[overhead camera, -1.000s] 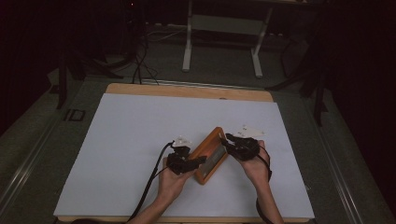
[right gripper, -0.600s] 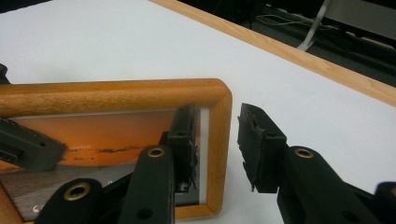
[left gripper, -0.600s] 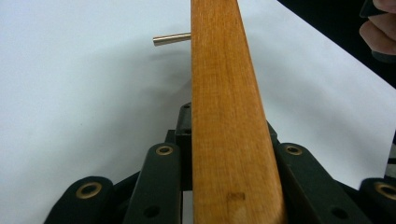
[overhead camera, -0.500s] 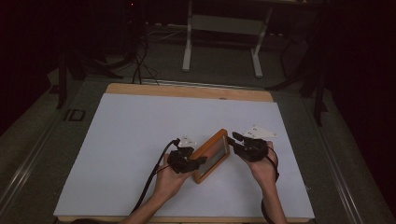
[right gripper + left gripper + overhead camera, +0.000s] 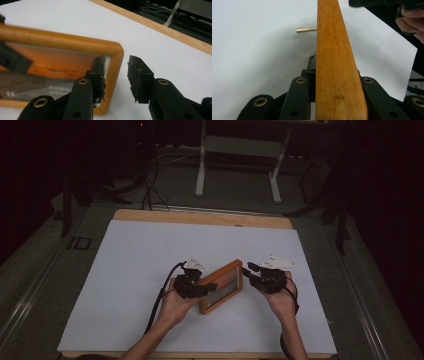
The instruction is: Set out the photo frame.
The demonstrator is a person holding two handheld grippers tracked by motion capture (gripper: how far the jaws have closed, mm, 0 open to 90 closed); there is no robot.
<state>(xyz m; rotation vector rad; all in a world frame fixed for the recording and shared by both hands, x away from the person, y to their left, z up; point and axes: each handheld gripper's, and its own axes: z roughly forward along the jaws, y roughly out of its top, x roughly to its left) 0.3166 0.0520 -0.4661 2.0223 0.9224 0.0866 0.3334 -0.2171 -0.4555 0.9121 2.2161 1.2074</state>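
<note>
Jaws of the left gripper (image 5: 199, 287) clamp the wooden picture frame (image 5: 221, 285) by its left edge, holding it propped up on the white table sheet (image 5: 125, 270), near the front middle. In the left gripper view the frame's edge runs up between the two black jaws, which press its sides. Just to the right, the right gripper (image 5: 250, 270) hovers with its jaws parted around the frame's right end, pads apart from the wood.
</note>
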